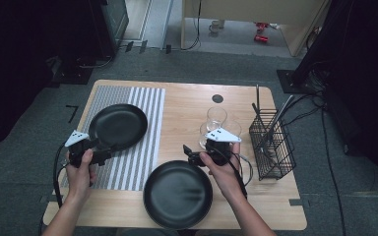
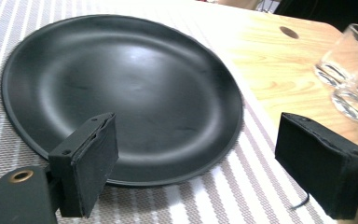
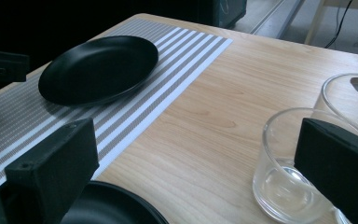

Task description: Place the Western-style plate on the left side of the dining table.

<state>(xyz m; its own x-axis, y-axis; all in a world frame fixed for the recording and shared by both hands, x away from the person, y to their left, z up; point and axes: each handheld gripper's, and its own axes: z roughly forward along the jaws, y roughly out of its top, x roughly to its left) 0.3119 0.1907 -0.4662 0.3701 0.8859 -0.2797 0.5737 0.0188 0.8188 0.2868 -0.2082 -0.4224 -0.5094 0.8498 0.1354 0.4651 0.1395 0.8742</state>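
Mat (image 1: 128, 147): striped, on table's (image 1: 187, 105) left part
Far plate (image 1: 117, 126): on mat
L gripper (image 2: 196, 163): jaws apart, empty, at far plate's near rim
R gripper (image 3: 191, 177): jaws apart, empty, right of mat, betw near plate (image 1: 177, 193) & glasses (image 1: 216, 118)
Rack (image 1: 271, 145): well right of mat

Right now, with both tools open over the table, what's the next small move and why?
Probably ease the left tool forward and down so its jaws straddle the near rim of the black plate on the striped mat. The jaws stand open with nothing between them, and the rim lies just ahead. The right tool is open too, between the other plate and the glasses.
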